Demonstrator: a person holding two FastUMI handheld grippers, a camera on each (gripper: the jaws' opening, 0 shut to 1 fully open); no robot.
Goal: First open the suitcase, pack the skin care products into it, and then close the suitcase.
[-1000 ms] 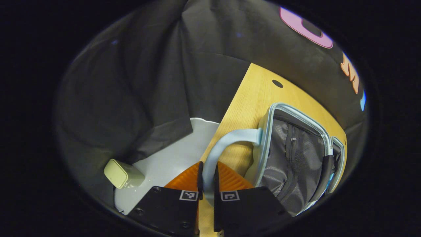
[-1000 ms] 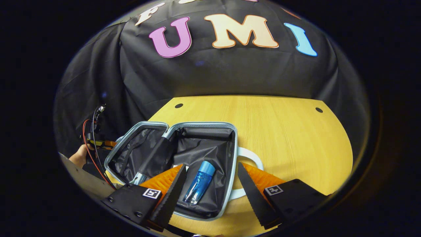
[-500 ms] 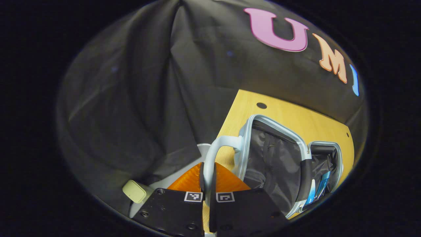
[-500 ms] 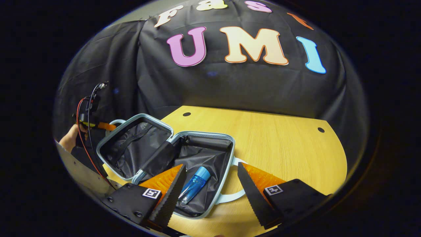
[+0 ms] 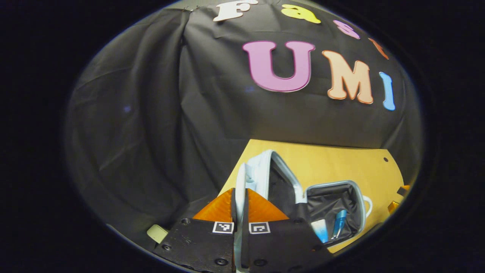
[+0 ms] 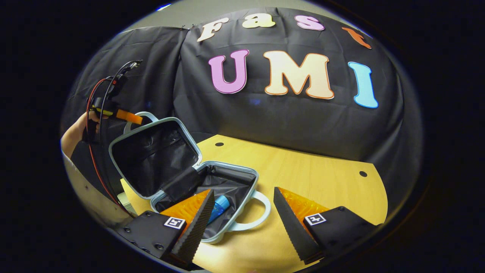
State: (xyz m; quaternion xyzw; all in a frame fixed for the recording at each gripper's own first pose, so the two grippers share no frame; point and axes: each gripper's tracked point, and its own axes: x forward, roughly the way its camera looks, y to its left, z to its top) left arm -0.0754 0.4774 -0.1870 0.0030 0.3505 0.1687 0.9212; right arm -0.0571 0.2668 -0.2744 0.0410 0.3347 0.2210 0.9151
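Closing is underway: suitcase [image 6: 182, 167] lid [image 6: 153, 159] stands roughly half raised off the table [image 6: 303, 182], where a second ago it lay flat open beside the base. Half a second ago it was partly tilted, so the swing is steady. Judgement: packing looks done and the task is in its last step, with the lid yet to come down over the base.

Blue bottle [image 6: 219, 206] lies inside the base half of the suitcase, near its front handle [image 6: 254, 212]; in the left gripper view the same bottle [image 5: 338, 223] sits in the base next to a second pale item [image 5: 320, 230], too small to identify.

Lid handle [image 5: 240, 189] is pinched between the left gripper [image 5: 239, 201] fingers, jaws closed on it with no gap visible. In the right gripper view that gripper [image 6: 127, 116] and the hand [image 6: 77, 131] holding it sit at the lid's top edge, on the far side of the suitcase from the right gripper.

Right gripper [image 6: 242, 204] hovers just in front of the suitcase, jaws wide apart and holding nothing. Its near finger [image 6: 197, 222] overlaps the base in the view; contact cannot be confirmed. The front handle falls between the two fingers in the view.

Risk: that finger is in the lid's path over the base.
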